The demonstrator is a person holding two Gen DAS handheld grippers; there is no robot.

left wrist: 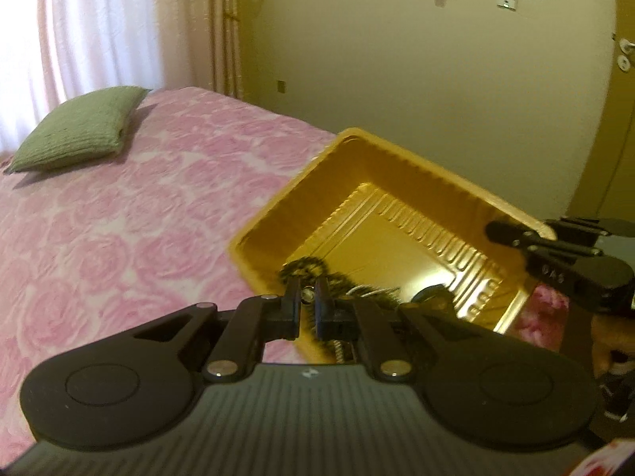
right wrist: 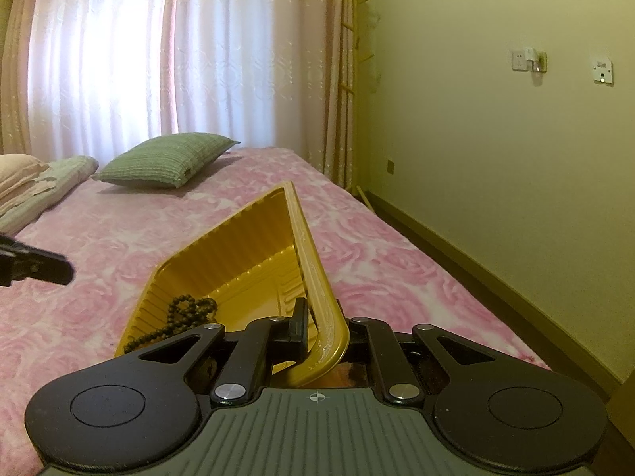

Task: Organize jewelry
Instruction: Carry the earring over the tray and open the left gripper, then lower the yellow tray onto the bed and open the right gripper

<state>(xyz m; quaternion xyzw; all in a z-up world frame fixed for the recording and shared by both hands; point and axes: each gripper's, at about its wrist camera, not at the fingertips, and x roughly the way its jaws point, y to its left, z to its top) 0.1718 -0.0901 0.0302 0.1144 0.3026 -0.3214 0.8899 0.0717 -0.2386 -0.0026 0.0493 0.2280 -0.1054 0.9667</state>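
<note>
Here right gripper [right wrist: 317, 329] clamps gold tray [right wrist: 254, 246] rim; left gripper [left wrist: 307, 297] seemingly pinching beads [right wrist: 186, 311]

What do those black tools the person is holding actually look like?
Each is a handheld two-finger gripper. The left gripper and right gripper share one build: a grey ribbed body, two round black discs at its corners, and black linkage bars pinned with silver rivets, ending in narrow flat black fingers. A small crosshair mark sits mid-body on the right one. No cables or sleeves show.

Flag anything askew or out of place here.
The gold tray is tipped up steeply over the bed, held by its rim in the right gripper. The dark beads have bunched against its low wall.
</note>
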